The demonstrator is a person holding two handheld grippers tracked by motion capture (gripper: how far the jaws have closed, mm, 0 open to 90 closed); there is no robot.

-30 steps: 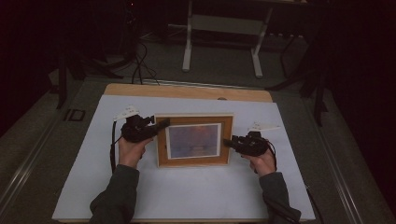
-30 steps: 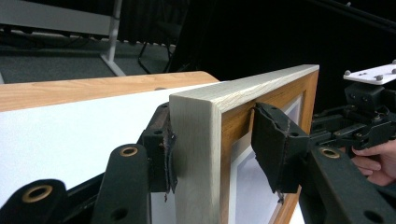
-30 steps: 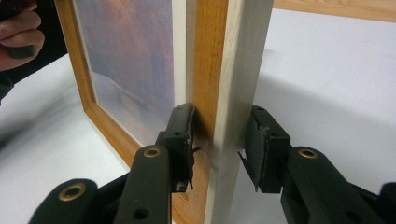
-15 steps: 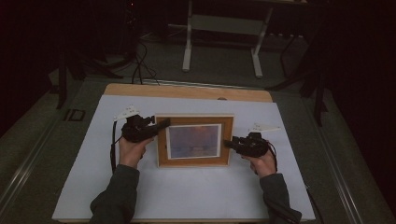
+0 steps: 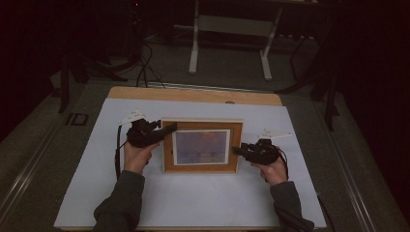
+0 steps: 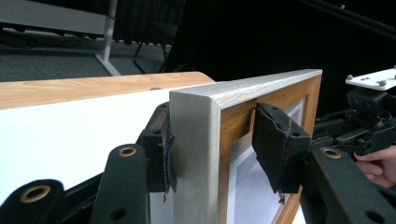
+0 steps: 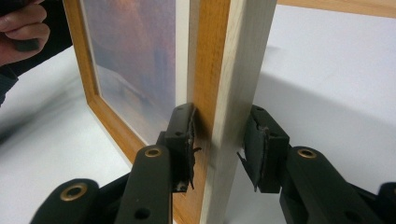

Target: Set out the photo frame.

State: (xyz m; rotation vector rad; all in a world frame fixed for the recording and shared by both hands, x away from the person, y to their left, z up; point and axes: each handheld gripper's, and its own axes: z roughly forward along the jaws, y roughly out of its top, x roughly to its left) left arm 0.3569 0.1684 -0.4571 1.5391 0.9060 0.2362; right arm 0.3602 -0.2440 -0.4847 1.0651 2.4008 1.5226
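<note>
A wooden picture frame [image 5: 203, 166] with a purple and orange print stands on edge in the middle of the white board [image 5: 193, 203]. My left gripper [image 5: 169, 129] is shut on its upper left edge. In the left gripper view the pads [image 6: 161, 158] press the frame [image 6: 196, 121] from back and front, and my left gripper [image 6: 212, 149] straddles the pale side of the wood. My right gripper [image 5: 237, 151] is shut on the frame's right edge. In the right gripper view the frame [image 7: 135, 70] sits between the two pads of my right gripper [image 7: 217, 149].
The white board lies on a wooden tabletop [image 5: 193, 94] whose far strip shows bare. Beyond the table, on the dark floor, stand the white legs of a stand [image 5: 193, 48] and some cables [image 5: 142, 67]. White board surface lies around the frame on all sides.
</note>
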